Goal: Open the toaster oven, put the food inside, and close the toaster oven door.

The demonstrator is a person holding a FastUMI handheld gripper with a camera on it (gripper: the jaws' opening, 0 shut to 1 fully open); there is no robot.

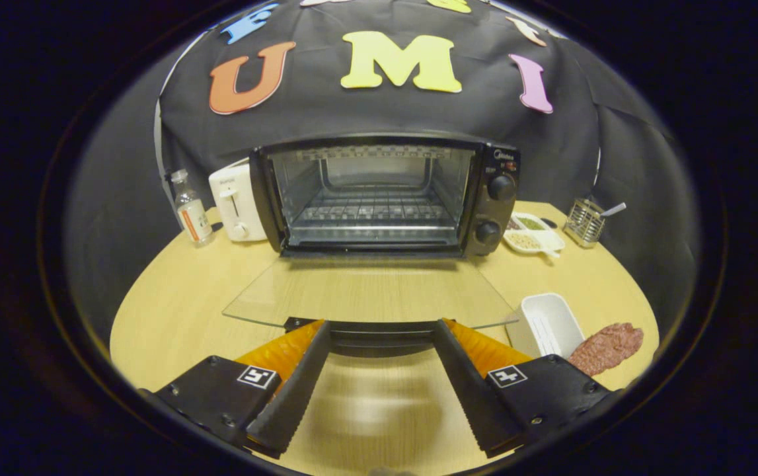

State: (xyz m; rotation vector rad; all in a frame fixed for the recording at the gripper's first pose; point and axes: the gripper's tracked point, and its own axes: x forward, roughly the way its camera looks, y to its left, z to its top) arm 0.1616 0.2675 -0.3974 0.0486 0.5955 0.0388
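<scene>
Door handle [379,330] partly hidden behind finger ends. Jaws wide, empty, gripper [379,328] at glass door [369,287] edge. Toaster oven [385,195] open on wooden desk [174,297]; meat patty [606,347] beside white tray [547,324].

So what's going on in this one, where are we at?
A hand-held gripper sits open at the handle of the toaster oven, whose glass door is folded down flat over the table. The fingers straddle the handle without pressing on it. The oven's rack is bare. The food, a reddish meat patty, lies on the table beside a white tray, off to the right of the fingers, so loading hasn't happened yet.
</scene>
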